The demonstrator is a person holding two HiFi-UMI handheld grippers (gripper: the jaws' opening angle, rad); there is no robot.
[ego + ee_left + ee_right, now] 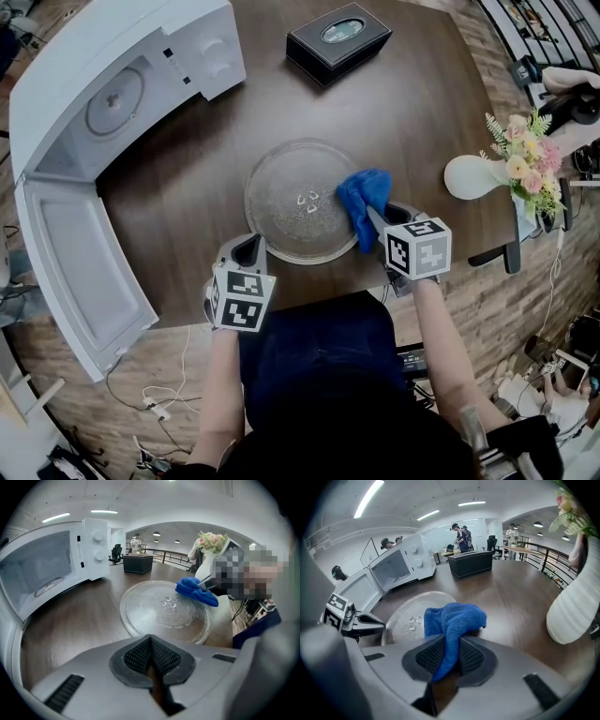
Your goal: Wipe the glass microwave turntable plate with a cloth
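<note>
Right claw (447,651) gripped the blue cloth (454,618) against the glass plate (300,202) to wipe; left claw (151,651), closed empty, sat beside its rim near the table's (422,112) front edge, probably steadying.

The person wears a dark navy top (314,352), forearms uncovered. The left tongs (249,248) and right tongs (382,223) are pale grey with black cross-ribbed pads (429,658). Each carries a white cube with black square markers, the left cube (242,300) at 7 o'clock in the head view and the right cube (419,248) at 3.
</note>
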